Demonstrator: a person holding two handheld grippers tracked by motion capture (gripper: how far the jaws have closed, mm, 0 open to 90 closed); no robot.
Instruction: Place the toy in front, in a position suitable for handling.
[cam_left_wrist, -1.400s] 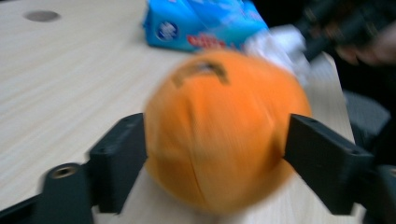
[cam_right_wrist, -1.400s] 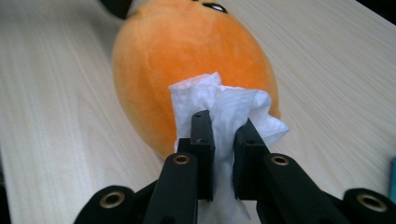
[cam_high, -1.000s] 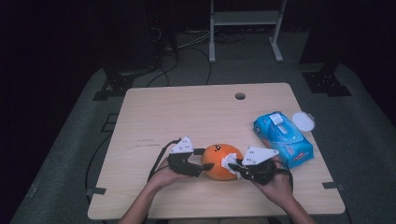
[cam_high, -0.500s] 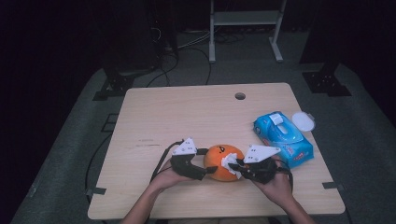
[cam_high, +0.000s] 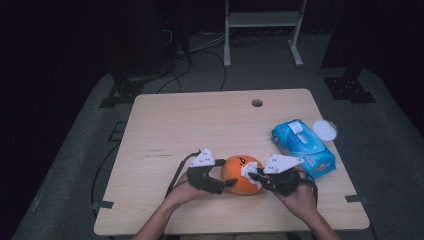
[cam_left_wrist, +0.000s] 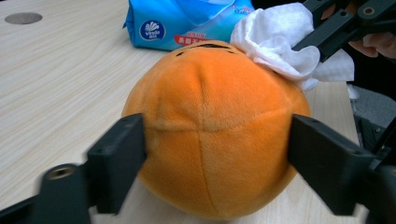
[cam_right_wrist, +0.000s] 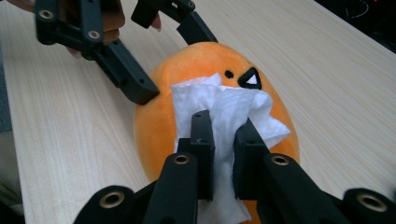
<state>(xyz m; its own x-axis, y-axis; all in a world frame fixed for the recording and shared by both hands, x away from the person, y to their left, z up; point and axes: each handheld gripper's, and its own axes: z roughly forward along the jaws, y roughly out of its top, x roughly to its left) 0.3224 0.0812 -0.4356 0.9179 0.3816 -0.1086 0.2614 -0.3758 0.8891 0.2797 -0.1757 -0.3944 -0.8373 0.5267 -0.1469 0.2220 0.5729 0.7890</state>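
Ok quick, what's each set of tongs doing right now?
Left tongs: just been opening, straddling the round orange plush toy; contact unclear.
Right tongs: shut on the crumpled white wipe.

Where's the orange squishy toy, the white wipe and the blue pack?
orange plush toy (cam_left_wrist: 210, 140): left gripper view, middle of its orange body.
white wipe (cam_right_wrist: 229, 112): right gripper view, crumpled part above the jaws.
blue wipes pack (cam_high: 302, 147): high view, top of the pack.

Fuzzy orange plush toy, crinkly white paper wipe, matt pale wood table, glossy blue plastic pack.
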